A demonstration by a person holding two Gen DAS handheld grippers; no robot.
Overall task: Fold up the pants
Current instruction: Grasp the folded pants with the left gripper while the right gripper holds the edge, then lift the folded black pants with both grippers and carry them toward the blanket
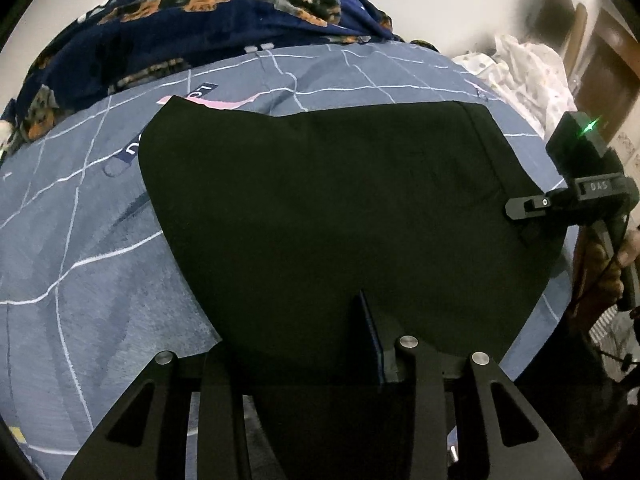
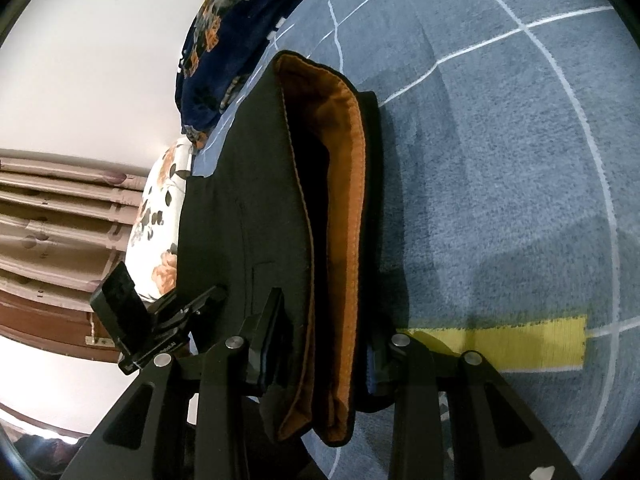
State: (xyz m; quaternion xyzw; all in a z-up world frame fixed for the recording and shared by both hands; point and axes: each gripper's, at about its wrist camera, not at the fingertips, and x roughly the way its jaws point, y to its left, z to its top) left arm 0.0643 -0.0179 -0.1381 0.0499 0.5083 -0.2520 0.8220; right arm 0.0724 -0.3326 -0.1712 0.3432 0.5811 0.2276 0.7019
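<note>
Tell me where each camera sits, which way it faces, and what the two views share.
Left wrist view: sits on the left gripper, looks down along its fingers across the black pants on the blue bedsheet; a hand and the right gripper show at right.
Right wrist view: sits on the right gripper, looks down along the pants' orange-lined waistband; the left gripper shows at left.
Shared: pants, bedsheet, dark patterned blanket, and each other's gripper.

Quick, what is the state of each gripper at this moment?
Left gripper: closed on the black pants.
Right gripper: closed on the pants' orange-lined waistband.
</note>
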